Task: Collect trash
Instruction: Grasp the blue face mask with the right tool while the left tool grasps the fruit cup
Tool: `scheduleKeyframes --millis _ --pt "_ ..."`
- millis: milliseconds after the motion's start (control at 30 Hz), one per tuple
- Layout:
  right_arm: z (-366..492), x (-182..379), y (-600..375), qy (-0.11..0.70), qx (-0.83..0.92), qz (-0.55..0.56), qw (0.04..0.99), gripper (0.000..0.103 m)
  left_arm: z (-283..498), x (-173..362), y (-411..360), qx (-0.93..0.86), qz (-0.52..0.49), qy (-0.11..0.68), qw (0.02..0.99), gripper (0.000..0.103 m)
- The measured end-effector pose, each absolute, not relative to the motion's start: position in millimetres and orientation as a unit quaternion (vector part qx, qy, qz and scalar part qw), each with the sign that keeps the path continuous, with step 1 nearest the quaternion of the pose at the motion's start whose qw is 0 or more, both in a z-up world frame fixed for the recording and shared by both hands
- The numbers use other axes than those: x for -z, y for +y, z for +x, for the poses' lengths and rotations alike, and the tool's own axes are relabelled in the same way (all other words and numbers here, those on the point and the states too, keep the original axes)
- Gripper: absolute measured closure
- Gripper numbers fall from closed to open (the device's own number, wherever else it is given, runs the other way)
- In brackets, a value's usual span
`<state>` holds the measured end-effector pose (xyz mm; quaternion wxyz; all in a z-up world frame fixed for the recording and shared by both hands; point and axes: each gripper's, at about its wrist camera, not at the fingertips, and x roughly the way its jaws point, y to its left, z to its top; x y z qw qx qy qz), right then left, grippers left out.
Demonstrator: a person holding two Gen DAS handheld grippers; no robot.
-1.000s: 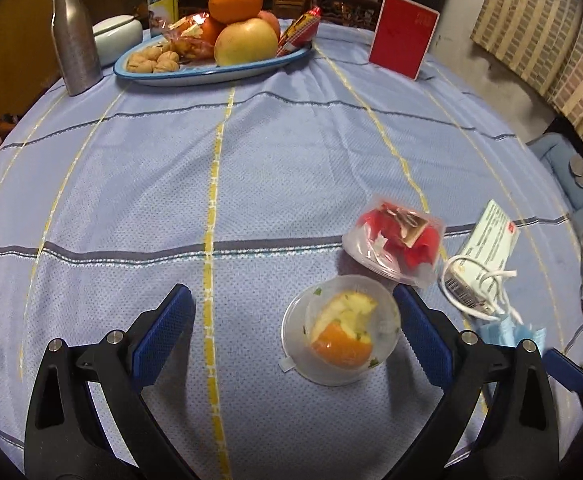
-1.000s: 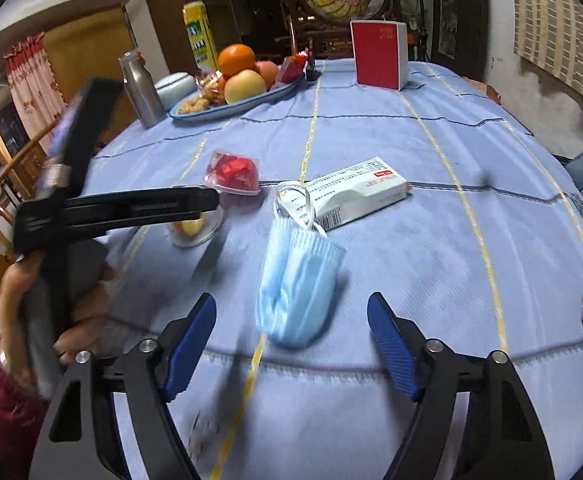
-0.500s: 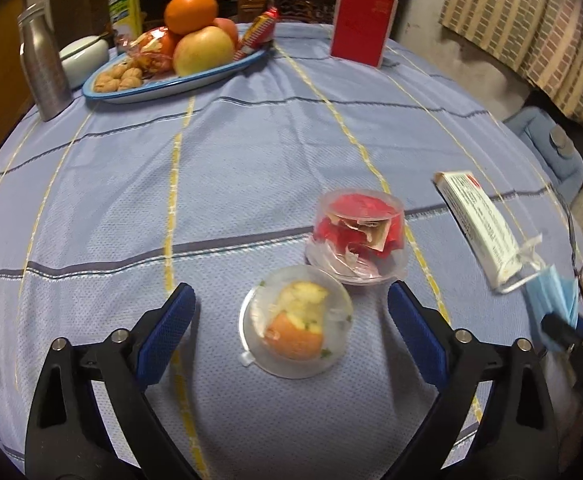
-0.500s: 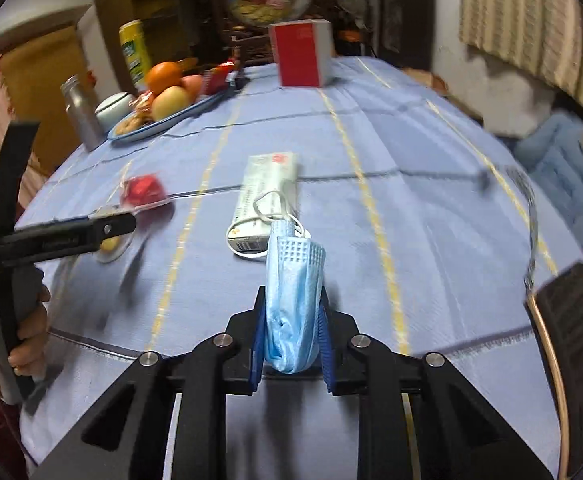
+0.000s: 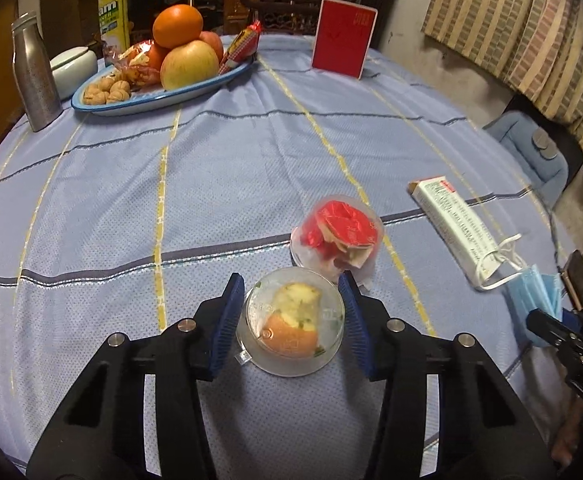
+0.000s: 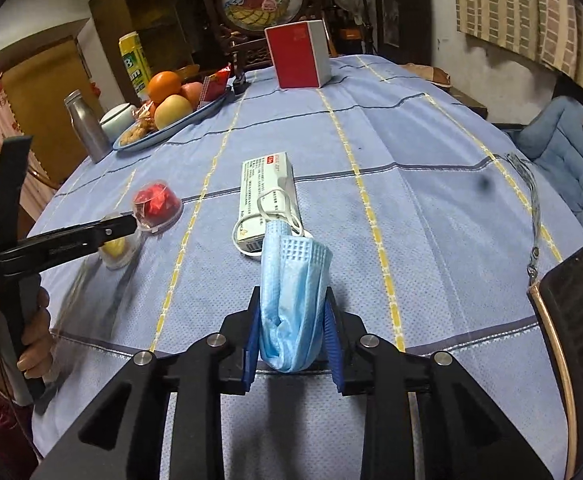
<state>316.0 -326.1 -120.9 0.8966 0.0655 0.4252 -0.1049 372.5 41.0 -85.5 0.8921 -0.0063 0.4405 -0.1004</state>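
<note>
Both grippers had narrowed since the earlier frames: left gripper (image 5: 291,316) was closing around the clear cup of fruit scraps (image 5: 290,322) at lower centre, pads at its sides. Right gripper (image 6: 291,332) was easing slightly open, blue mask (image 6: 293,300) between its fingers, ear loop snagged on the white box (image 6: 269,192) on the bench (image 6: 411,200). Grasp step; next, lift both and free the loop.

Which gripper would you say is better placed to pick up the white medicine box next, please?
Neither is free, but the right gripper sits nearer: its blue mask has a loop on the medicine box. The left gripper closes around the food cup.

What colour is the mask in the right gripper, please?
Light blue mask with white ear loops, clearest in the right wrist view.
</note>
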Motion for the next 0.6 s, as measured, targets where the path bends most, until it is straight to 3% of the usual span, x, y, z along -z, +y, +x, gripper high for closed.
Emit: scheduleKeyframes --millis 500,600 --pt "319.8 123.2 -324.4 0.436 0.102 0.061 0.892 0.070 370.2 92.0 33.9 0.103 0.007 0.455 0.884 0.052" --pt "319.0 121.3 -322.4 0.429 0.103 0.054 0.896 0.077 366.7 89.2 32.3 0.101 0.014 0.445 0.889 0.053"
